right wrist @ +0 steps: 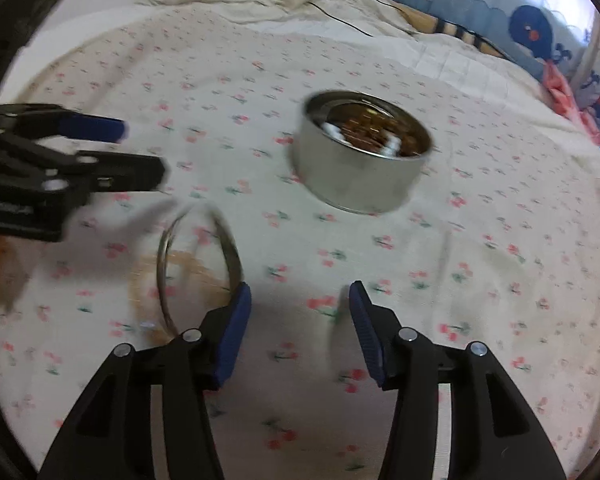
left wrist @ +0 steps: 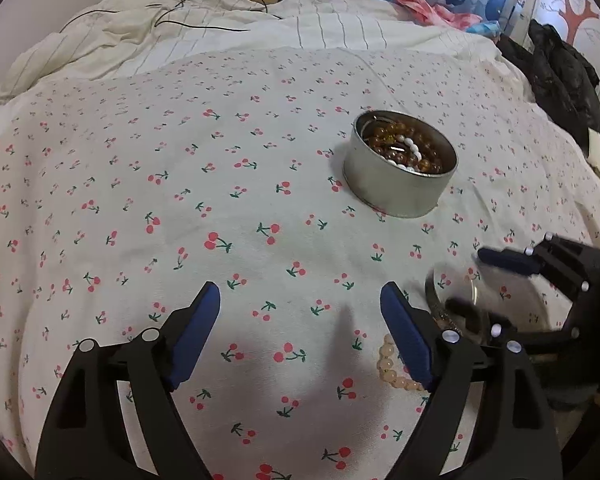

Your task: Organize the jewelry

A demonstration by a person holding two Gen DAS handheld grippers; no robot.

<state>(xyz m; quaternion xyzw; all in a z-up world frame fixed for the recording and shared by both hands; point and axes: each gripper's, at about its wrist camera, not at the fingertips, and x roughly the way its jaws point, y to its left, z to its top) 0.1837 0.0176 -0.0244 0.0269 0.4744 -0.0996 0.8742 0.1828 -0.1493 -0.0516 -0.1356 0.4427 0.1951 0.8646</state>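
2 grippers: left gripper (left wrist: 300, 312) spread, holding nothing; right gripper (right wrist: 300, 308) spread, holding nothing.
Tin (left wrist: 396, 184): 1 o'clock of left gripper, beads inside.
Bangle (right wrist: 198, 268): 10 o'clock of right gripper.

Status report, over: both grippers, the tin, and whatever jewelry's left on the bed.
Left gripper open, empty. Right gripper open, empty. Tin upright, holding beads. Lid ring and pale bead bracelet loose on bedsheet.
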